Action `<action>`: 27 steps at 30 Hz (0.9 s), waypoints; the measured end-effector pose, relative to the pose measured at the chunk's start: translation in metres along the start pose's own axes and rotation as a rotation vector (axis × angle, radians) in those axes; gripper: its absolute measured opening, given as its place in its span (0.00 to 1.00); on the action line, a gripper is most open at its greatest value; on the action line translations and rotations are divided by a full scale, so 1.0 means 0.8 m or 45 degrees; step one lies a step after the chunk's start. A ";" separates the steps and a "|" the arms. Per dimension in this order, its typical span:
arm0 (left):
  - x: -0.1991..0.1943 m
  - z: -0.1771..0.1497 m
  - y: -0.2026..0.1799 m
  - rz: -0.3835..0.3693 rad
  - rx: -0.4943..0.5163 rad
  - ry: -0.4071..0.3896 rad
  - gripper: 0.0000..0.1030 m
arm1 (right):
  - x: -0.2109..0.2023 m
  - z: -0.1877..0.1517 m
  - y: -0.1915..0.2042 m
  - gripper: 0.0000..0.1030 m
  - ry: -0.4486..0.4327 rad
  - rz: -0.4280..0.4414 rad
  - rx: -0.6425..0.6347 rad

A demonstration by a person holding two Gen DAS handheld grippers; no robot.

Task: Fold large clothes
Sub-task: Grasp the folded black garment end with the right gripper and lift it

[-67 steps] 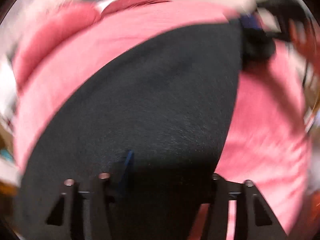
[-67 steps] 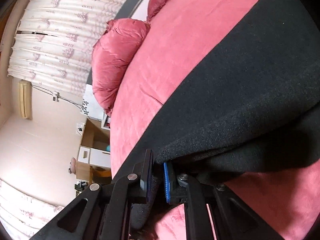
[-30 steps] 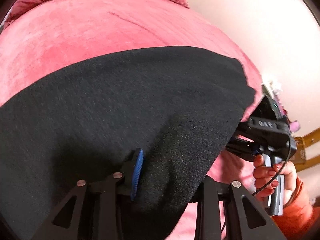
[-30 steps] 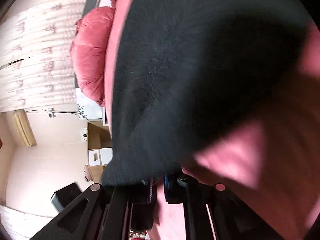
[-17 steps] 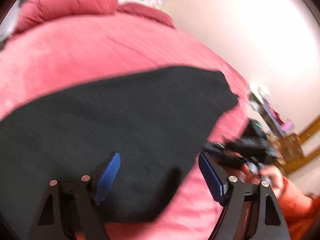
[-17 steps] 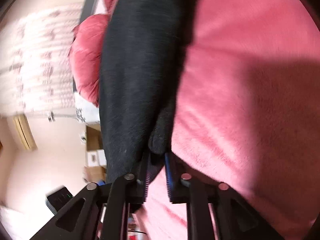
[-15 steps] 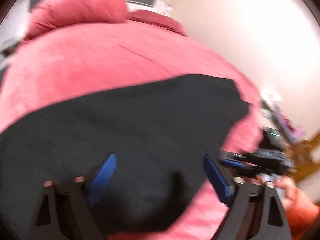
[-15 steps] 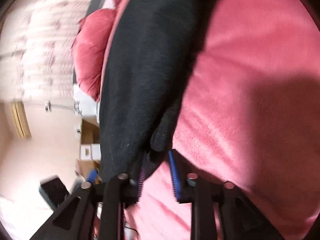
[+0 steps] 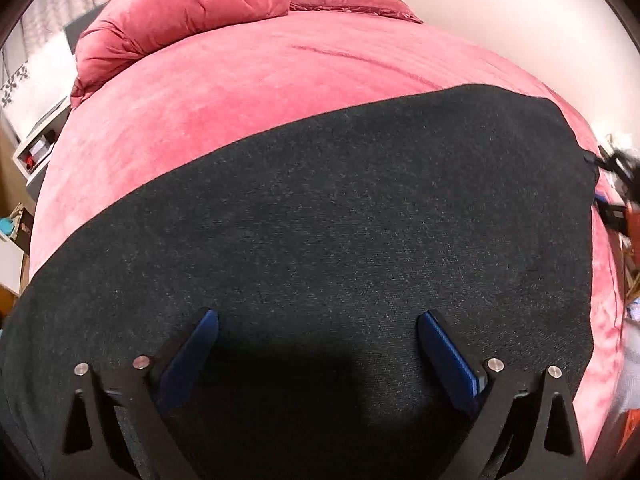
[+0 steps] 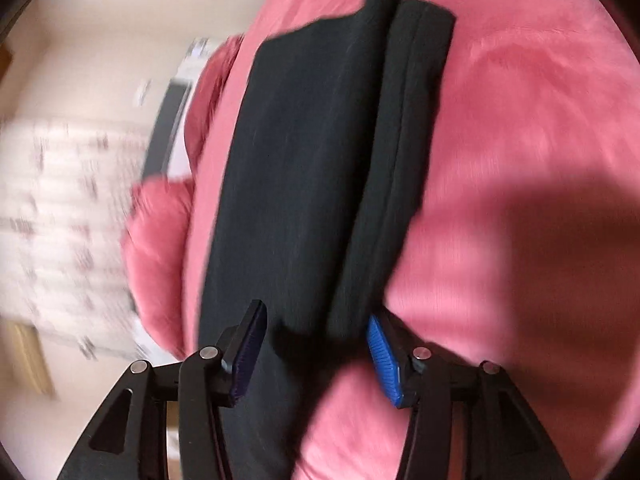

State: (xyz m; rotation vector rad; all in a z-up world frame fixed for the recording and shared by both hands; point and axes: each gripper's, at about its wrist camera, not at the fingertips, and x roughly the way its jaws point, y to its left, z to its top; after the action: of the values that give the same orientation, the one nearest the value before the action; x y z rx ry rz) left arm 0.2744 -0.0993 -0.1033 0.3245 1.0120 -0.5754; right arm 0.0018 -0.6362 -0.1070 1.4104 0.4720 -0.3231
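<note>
While its jaws open, the right hand-held gripper straddles (ungripped) the black garment — folded.

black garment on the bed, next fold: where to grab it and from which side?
Judging by how it lies, take the black garment at its near end corners, where the stacked folded edges bunch thick enough to pinch. Come in low from the bed's near edge, one finger sliding under the layers. The right gripper, jaws opening, already straddles that end; the left gripper hovers open above flat cloth.

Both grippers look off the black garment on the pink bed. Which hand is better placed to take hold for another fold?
Probably the right gripper: the black garment's layered end lies between its opening fingers. The left gripper hovers wide open over flat cloth, no edge between its fingers.
</note>
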 end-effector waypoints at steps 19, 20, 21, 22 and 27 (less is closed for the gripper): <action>-0.013 0.040 -0.015 0.037 0.076 0.027 1.00 | -0.014 0.080 0.002 0.40 -0.066 -0.049 0.009; -0.013 0.036 -0.014 0.040 0.068 0.020 1.00 | -0.019 0.086 -0.003 0.42 -0.074 -0.045 0.001; -0.012 0.035 -0.011 0.035 0.039 0.015 1.00 | -0.018 0.095 -0.002 0.43 -0.083 -0.045 -0.006; -0.011 0.034 -0.010 0.032 0.011 0.011 1.00 | -0.032 0.110 -0.007 0.44 -0.096 -0.047 -0.007; -0.010 0.016 -0.014 0.066 -0.035 -0.049 1.00 | -0.016 0.154 -0.016 0.52 -0.183 -0.015 0.095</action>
State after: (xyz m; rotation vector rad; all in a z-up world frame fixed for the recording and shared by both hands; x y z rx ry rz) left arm 0.2736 -0.1120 -0.0895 0.3134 0.9707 -0.5192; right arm -0.0001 -0.7605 -0.1004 1.4457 0.3535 -0.4523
